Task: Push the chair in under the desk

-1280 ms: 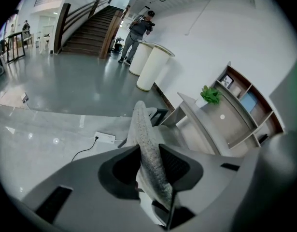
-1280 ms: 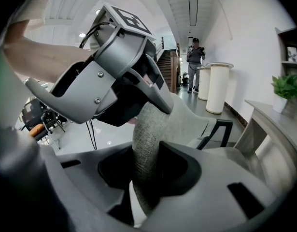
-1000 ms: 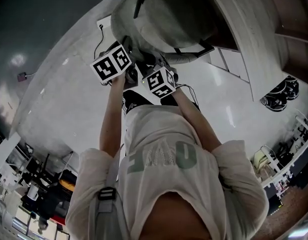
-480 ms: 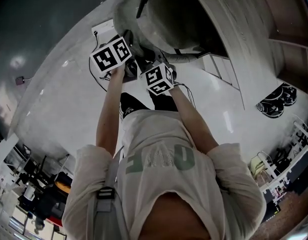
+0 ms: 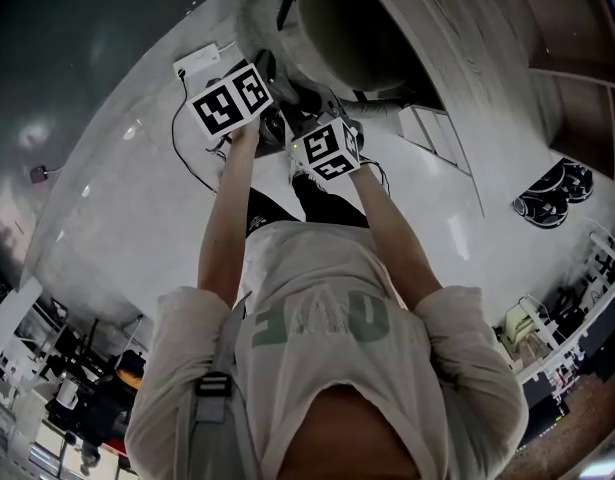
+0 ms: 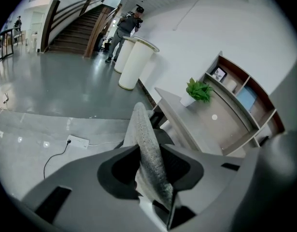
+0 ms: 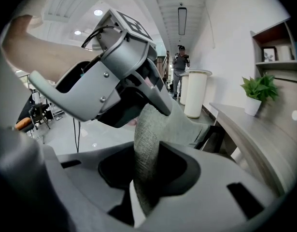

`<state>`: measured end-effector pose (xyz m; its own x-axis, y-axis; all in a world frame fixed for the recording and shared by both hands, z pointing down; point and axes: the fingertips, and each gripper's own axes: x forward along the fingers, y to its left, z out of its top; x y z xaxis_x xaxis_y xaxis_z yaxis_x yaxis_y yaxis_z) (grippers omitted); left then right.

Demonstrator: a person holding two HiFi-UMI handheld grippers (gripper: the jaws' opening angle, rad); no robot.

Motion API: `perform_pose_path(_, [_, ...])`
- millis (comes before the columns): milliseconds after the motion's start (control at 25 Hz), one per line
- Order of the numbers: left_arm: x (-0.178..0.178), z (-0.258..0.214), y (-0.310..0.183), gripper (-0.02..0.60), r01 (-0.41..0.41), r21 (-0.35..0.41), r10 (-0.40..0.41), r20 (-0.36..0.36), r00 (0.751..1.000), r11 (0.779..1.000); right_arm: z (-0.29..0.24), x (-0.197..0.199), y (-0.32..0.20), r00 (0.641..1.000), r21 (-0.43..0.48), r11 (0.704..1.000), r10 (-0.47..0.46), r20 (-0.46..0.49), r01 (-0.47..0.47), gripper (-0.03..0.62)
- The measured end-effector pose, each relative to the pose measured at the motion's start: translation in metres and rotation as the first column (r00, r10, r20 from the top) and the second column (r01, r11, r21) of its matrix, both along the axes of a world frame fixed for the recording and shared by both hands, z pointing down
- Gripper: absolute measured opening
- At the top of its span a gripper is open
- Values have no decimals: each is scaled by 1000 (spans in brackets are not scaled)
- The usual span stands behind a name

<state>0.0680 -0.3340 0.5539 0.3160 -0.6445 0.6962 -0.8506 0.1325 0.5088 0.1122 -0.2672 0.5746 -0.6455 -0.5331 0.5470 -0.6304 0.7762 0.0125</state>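
Closest in, the person's two bare forearms [image 5: 225, 218] stretch out ahead of a pale shirt [image 5: 317, 318], each hand carrying a gripper with a black-and-white marker cube on top. The left gripper [image 6: 150, 164] has its jaws drawn in narrow on the top edge of the backrest [image 6: 144, 134], the speckled grey fabric standing up between them and pinched there. The right gripper [image 7: 146, 180] sits just beside it on the same edge, its jaws likewise closed onto the woven cloth, with the left one's grey body showing right above it. Both hold the chair [image 5: 332, 43] from behind, and the chair stands close against the curved grey desk [image 6: 187, 122], its dark arm just beside the desk's near edge; from where I stand I cannot tell how much of the seat lies beneath the top. On the glossy floor to the left of the chair lies a white power strip [image 6: 77, 141] with a black cable curling away from it. On the desk stands a small green plant [image 6: 198, 91] in a white pot, and behind it wall shelves [image 6: 245, 98] hold a framed picture. Farther along stand tall white cylindrical counters [image 6: 134, 64], where another person [image 6: 123, 30] stands, and beyond that a dark staircase [image 6: 76, 28] rises.
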Motion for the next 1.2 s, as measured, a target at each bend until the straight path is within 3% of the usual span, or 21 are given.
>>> perform_pose_path(480, [26, 0, 2, 143, -23, -18, 23, 1, 1000, 1000, -1, 27, 0, 999, 8, 999, -44, -15, 44, 103])
perform_pose_path(1200, [44, 0, 11, 159, -71, -27, 70, -27, 997, 997, 2, 51, 4, 998, 15, 1000, 28, -62, -27, 108])
